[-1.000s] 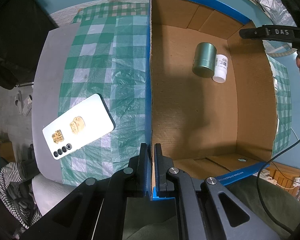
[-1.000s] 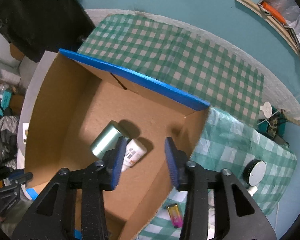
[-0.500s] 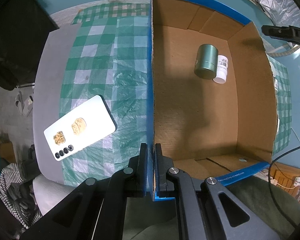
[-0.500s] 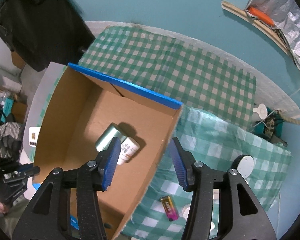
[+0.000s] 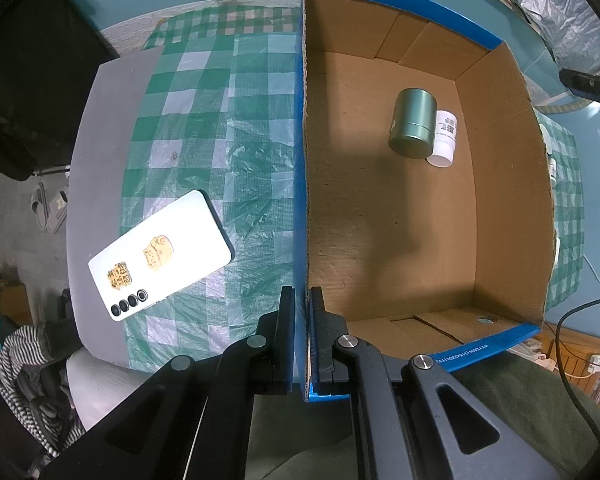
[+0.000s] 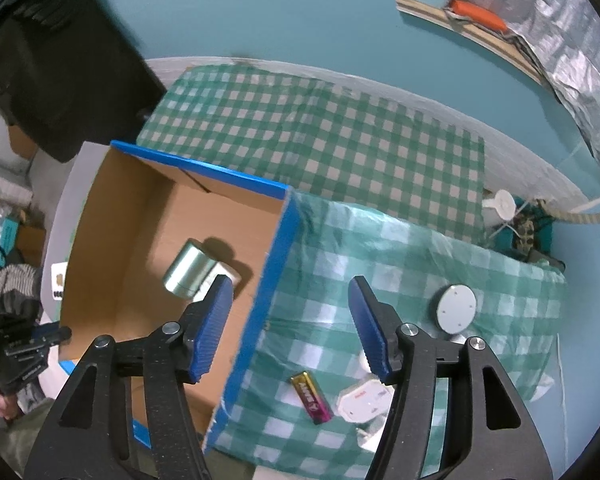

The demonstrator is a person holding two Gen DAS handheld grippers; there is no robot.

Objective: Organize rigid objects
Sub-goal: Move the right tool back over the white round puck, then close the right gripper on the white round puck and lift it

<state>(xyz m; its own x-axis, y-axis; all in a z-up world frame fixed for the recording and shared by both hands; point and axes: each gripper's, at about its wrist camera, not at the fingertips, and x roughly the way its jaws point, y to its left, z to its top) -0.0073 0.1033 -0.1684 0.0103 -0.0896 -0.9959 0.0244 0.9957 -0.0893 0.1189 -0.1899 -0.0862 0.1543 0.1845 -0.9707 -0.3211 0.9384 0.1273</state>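
A blue-edged cardboard box (image 5: 300, 160) stands on the checked tablecloth; it also shows in the right wrist view (image 6: 276, 240). Inside lie a green metal tin (image 5: 414, 122) and a white bottle (image 5: 444, 138), side by side. My left gripper (image 5: 302, 340) is shut on the box's near left wall. My right gripper (image 6: 290, 328) is open and empty, held above the box's right wall (image 6: 260, 320). On the cloth below it lie a gold-pink battery (image 6: 312, 398), a white plug adapter (image 6: 360, 404) and a round grey disc (image 6: 456, 308).
A white phone (image 5: 160, 254) lies face down on the cloth left of the box. A dark chair or bag (image 6: 60, 80) stands behind the table. A white cap and clutter (image 6: 512, 216) sit at the table's far right edge.
My right gripper has drawn back up out of the box and to the right, and its jaws have opened wider. The left gripper keeps its hold on the box wall.
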